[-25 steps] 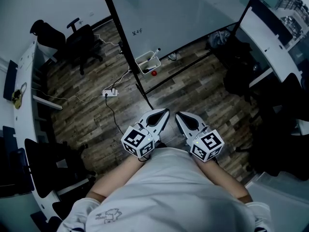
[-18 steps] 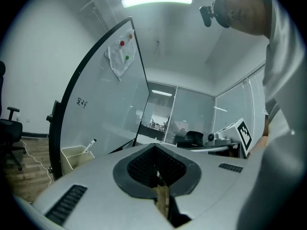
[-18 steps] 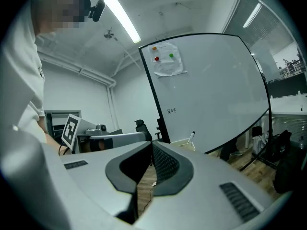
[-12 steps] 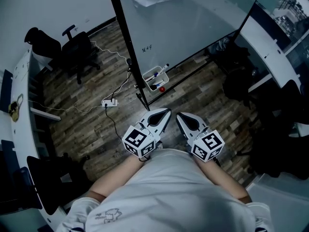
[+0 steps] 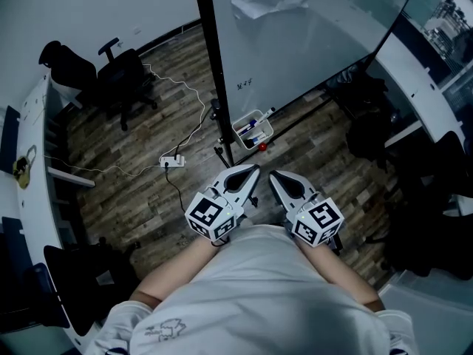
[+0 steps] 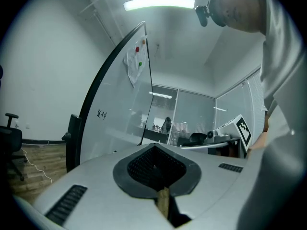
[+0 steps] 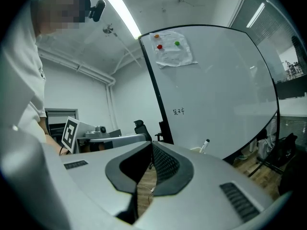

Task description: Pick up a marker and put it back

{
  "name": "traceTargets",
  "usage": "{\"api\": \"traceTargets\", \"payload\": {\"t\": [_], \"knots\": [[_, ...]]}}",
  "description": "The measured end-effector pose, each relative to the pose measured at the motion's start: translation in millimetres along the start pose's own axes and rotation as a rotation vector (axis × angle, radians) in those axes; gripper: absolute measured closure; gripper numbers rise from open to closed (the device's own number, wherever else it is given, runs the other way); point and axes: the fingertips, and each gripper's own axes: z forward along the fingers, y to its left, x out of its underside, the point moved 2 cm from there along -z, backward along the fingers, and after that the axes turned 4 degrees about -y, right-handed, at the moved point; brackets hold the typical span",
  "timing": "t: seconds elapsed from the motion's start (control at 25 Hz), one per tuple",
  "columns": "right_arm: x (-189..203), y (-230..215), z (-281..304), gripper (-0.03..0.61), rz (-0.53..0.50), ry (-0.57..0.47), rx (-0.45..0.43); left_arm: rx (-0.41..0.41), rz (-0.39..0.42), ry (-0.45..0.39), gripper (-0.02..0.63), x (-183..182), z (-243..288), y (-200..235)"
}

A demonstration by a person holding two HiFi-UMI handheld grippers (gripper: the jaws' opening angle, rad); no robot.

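Held low at frame centre, against the torso, the left gripper [image 5: 253,171] and right gripper [image 5: 273,177] are both closed on nothing. Above them, markers [image 5: 251,133] are seen in a white tray [image 5: 267,127] at the foot of the whiteboard [image 5: 295,43]. The approach is judged in hand; next, one gripper's jaws must be opened over a marker.

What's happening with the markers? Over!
Left gripper and right gripper shut, empty. Markers in tray by the whiteboard, untouched. Power strip off to the left, not in the way.
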Motion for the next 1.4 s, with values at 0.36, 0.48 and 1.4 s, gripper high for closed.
{"api": "traceTargets", "payload": {"t": [0.36, 0.48, 1.4], "knots": [[-10.3, -27.1, 26.6, 0.568, 0.008, -0.007, -0.022, -0.04, 0.03, -0.006, 0.609, -7.1, 17.4, 27.2], [-16.4, -40.8, 36.3, 0.568, 0.008, -0.005, -0.046, -0.057, 0.035, -0.009, 0.609, -9.1, 30.3, 35.4], [-26.6, -157.1, 105.7, 0.566, 0.024, 0.135, -0.199, -0.264, -0.045, 0.0, 0.609, 10.7, 113.3, 98.1]]}}
